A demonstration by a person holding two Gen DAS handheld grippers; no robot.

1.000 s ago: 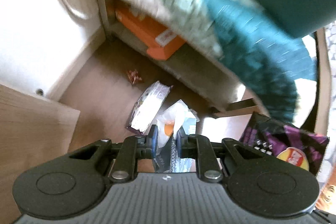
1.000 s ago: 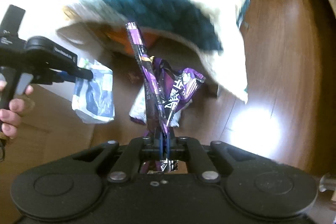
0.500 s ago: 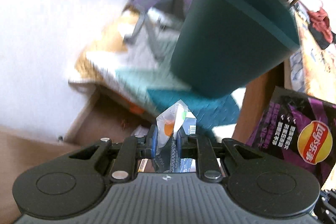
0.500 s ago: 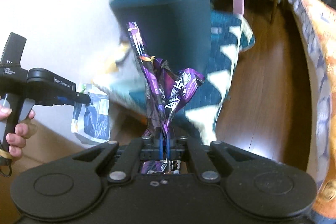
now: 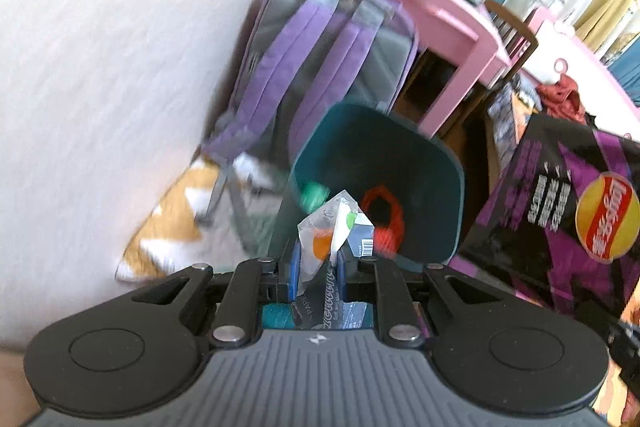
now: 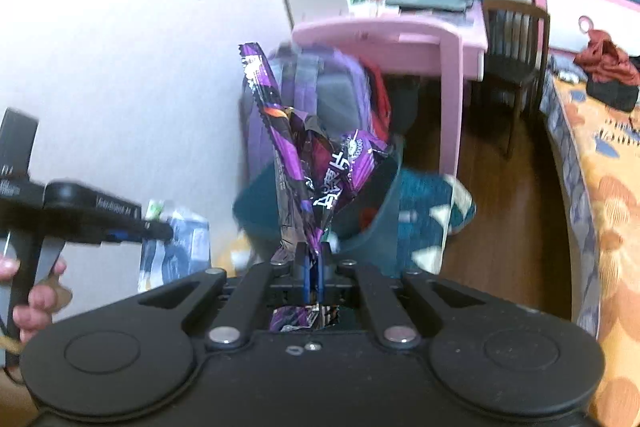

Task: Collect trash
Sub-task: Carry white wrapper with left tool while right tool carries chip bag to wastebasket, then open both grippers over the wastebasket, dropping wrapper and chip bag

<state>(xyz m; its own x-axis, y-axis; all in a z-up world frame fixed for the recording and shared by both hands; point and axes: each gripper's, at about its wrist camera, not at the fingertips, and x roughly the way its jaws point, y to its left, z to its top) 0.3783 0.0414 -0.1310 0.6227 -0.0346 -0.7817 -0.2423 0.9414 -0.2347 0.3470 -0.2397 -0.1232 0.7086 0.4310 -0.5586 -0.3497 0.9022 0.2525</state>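
**Trash in both grippers, above the bin**

Trash, item one: a crumpled white-and-blue tissue packet (image 5: 334,227), pinched between the blue pads of the left gripper (image 5: 316,263), its top poking up past the fingertips. In the right wrist view the same packet (image 6: 176,247) hung from that gripper at the far left, with a hand (image 6: 34,291) around the handle.

Wall (image 5: 100,67): white, plain, filling the left of both views.

Rug (image 5: 168,223): yellow, white and teal pattern, lying on the floor against the wall.

Backpack (image 5: 320,59): purple and grey, upright, leaning beside the wall, just behind the bin.

Bin (image 5: 452,179): dark teal, open-topped, standing on the rug directly ahead of the left gripper; something green and something red lay inside, both blurred.

Desk (image 5: 440,11): pink, behind the backpack; a dark wooden chair (image 6: 516,39) stood to its right.

Trash, item two: a purple crisp bag (image 6: 312,167), crumpled, clamped at its lower end by the right gripper (image 6: 314,267), fingers pressed tight on the foil, in front of the bin.

Bed cover (image 6: 608,187): orange floral, along the right edge.
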